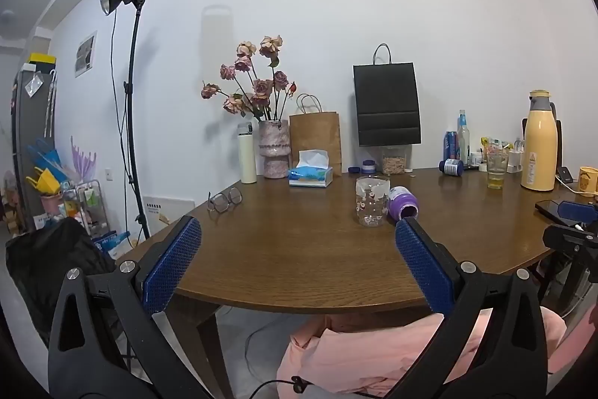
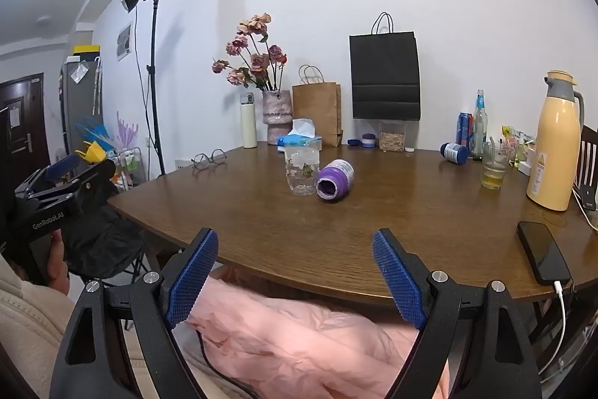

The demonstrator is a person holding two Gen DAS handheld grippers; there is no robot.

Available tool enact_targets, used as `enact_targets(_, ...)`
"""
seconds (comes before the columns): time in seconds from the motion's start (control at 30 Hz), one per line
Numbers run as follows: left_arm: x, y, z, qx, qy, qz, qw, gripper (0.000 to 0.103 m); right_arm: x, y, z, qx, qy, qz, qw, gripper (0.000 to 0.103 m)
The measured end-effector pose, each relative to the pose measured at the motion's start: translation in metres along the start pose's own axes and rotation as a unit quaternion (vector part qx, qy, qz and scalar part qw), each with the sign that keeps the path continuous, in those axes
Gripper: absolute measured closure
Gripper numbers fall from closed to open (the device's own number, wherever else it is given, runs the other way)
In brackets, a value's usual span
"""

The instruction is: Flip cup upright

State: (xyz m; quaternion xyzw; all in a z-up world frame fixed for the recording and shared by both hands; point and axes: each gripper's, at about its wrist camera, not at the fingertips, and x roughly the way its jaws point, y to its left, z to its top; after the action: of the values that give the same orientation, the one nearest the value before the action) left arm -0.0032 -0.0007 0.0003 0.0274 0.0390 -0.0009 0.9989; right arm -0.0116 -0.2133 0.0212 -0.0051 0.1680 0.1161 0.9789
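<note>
Lamp: a black light on a tall stand (image 1: 131,100) is at the upper left of the frame, by the white wall.
Left gripper: the left gripper (image 1: 297,230) is at the bottom of the left wrist view. Its blue fingers (image 1: 170,264) are spread wide apart and hold nothing. It sits over the near edge of the table (image 1: 299,260).
Glasses: a pair of glasses (image 1: 224,200) lies on the left part of the table.
Flowers: dry pink roses stand in a vase (image 1: 275,148) at the back, with a tissue box (image 1: 310,174) just beside it.
Glass cup: a clear glass cup (image 1: 370,200) with small pictures on it stands in the middle of the table.
Purple cup: the purple cup (image 2: 333,180) lies on its side, touching the glass cup, just right of it. Its open mouth faces the camera.
Right gripper: the right gripper (image 2: 295,247) is at the bottom of the right wrist view, wide open with nothing in it, near the table edge.
Phone: a black phone (image 2: 543,257) lies at the right of the table.
Jug: a tall yellow jug (image 2: 555,144) stands at the far right.
</note>
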Motion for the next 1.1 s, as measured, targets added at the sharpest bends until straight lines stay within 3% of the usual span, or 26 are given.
enact_targets(1.1,0.003,0.001,0.001,-0.002,0.011,-0.003,0.9999,0.000,-0.001,0.001,0.001,-0.002,0.000,-0.001,1.000,0.014)
